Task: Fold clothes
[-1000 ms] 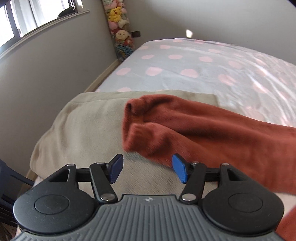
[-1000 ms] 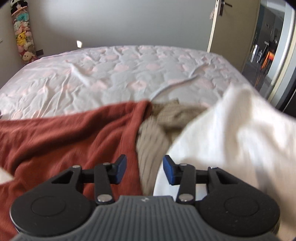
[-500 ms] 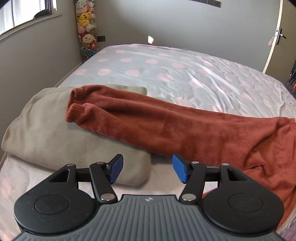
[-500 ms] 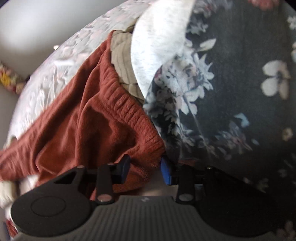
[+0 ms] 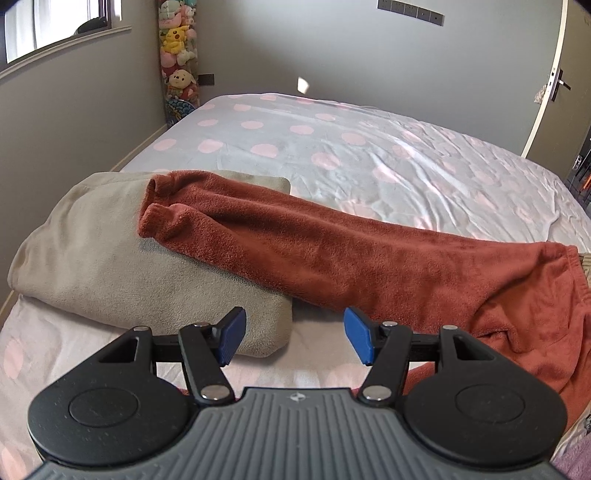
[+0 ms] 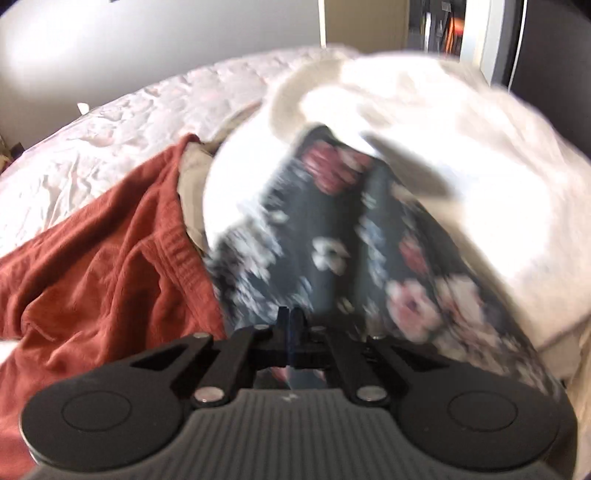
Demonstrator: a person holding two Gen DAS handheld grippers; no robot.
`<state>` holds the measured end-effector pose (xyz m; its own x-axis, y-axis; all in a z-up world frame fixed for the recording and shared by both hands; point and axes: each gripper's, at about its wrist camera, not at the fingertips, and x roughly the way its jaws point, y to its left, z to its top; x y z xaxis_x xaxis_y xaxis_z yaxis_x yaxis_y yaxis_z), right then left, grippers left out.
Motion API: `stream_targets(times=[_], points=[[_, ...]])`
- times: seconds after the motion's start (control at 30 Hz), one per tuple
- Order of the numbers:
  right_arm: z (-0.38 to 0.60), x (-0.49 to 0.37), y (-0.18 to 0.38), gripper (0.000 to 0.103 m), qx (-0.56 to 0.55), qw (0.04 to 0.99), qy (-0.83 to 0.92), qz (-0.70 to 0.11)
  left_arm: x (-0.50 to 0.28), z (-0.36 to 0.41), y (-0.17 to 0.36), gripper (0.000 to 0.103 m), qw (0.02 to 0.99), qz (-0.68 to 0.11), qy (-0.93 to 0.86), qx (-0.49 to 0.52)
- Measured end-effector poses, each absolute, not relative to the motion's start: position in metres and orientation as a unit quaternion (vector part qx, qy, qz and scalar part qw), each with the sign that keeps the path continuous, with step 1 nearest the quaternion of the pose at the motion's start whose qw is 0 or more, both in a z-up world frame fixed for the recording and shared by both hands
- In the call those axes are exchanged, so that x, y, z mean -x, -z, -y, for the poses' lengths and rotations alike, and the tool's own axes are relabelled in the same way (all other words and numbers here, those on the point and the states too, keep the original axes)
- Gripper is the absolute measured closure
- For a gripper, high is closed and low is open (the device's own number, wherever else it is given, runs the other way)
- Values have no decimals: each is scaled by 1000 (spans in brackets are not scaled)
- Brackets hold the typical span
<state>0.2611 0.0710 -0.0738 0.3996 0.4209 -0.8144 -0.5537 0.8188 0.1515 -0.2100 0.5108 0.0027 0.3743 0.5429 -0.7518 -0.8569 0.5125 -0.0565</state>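
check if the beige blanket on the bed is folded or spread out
Folded: the beige blanket lies as a thick, neat rectangle, with rust fleece pants draped across it.

Bare bedsheet [image 5: 369,155] beyond the rust trousers [image 5: 332,254] lies open; folded beige garment [image 5: 92,251] blocks the left.

A bed [image 5: 332,147] with a pale sheet dotted pink fills most of the room. Grey walls [image 5: 295,44] stand around it. A window [image 5: 55,29] sits high on the left wall and lets in daylight. Plush toys [image 5: 177,55] are stacked in the far corner. A door [image 5: 569,74] with a metal handle stands at the right.
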Motion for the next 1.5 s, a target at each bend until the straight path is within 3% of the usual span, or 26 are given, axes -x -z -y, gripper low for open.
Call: stream_targets(times=[0.07, 0.13, 0.2, 0.33, 0.47, 0.53, 0.67, 0.73, 0.8, 0.97, 1.07, 1.33, 1.5], points=[[-67, -261, 76, 100, 68, 815, -322, -476, 209, -513, 0, 46, 795, -348, -440, 232], [-70, -260, 83, 90, 48, 799, -341, -493, 207, -515, 4, 46, 792, -351, -441, 235], [-77, -260, 90, 56, 22, 783, -353, -512, 206, -514, 7, 46, 791, -351, -439, 241], [-109, -262, 104, 50, 26, 781, -331, -529, 206, -510, 9, 46, 793, -354, -433, 241], [-137, -274, 118, 16, 29, 780, -292, -553, 212, -509, 10, 46, 787, -354, -439, 248], [-149, -277, 123, 12, 47, 782, -268, -560, 215, -510, 10, 46, 783, -352, -444, 255], [-156, -269, 119, 16, 59, 782, -258, -565, 218, -510, 9, 46, 784, -346, -444, 262], [-154, -262, 113, 26, 54, 779, -268, -565, 216, -510, 10, 45, 785, -346, -442, 261], [-147, -257, 111, 47, 37, 766, -288, -573, 212, -509, 12, 45, 787, -351, -437, 257], [-141, -269, 136, 47, 14, 752, -262, -605, 181, -493, 13, 45, 807, -362, -399, 240], [-135, -273, 139, 95, -24, 744, -267, -612, 160, -478, 11, 45, 822, -368, -370, 228], [-174, -215, 63, 95, -5, 781, -432, -450, 77, -432, 24, 45, 857, -392, -266, 201], [-226, -193, 77, 95, 14, 759, -481, -438, 28, -409, 35, 45, 868, -400, -219, 194]])
